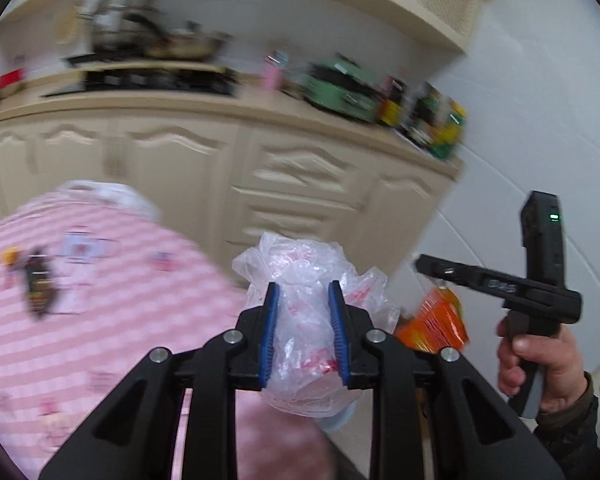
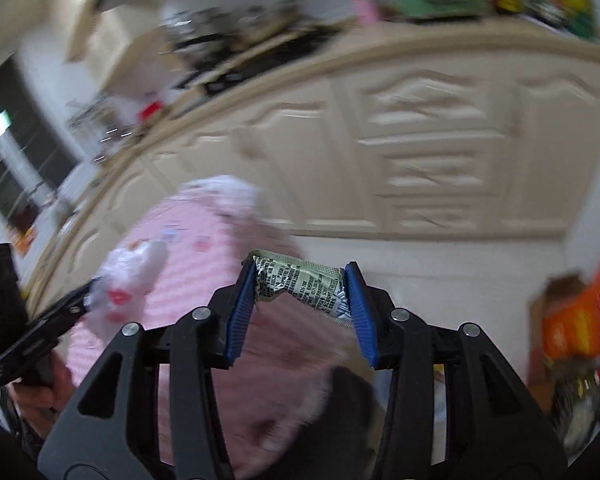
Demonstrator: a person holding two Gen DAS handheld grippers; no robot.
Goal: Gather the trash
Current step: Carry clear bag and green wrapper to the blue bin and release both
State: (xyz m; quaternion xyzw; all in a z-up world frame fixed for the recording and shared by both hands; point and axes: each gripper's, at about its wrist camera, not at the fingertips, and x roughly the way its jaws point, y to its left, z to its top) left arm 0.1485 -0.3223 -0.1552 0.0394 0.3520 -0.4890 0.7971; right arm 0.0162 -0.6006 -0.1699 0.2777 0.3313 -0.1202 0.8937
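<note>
My left gripper [image 1: 303, 294] is shut on a crumpled clear plastic bag [image 1: 300, 276] with red print, held in the air past the edge of the pink striped table [image 1: 100, 280]. The bag also shows in the right wrist view [image 2: 128, 280], at the left. My right gripper [image 2: 300, 280] is shut on a crumpled green-and-white printed wrapper [image 2: 302, 286], held above the floor beside the table [image 2: 196, 264]. In the left wrist view the right gripper's body [image 1: 500, 284] shows at the right, its fingertips hidden.
A dark wrapper [image 1: 38, 284] and a small yellow scrap [image 1: 10, 256] lie on the table. An orange box [image 1: 436, 320] stands on the floor at the right [image 2: 580, 320]. Cream kitchen cabinets [image 1: 300, 184] with a cluttered counter are behind. The frames are motion-blurred.
</note>
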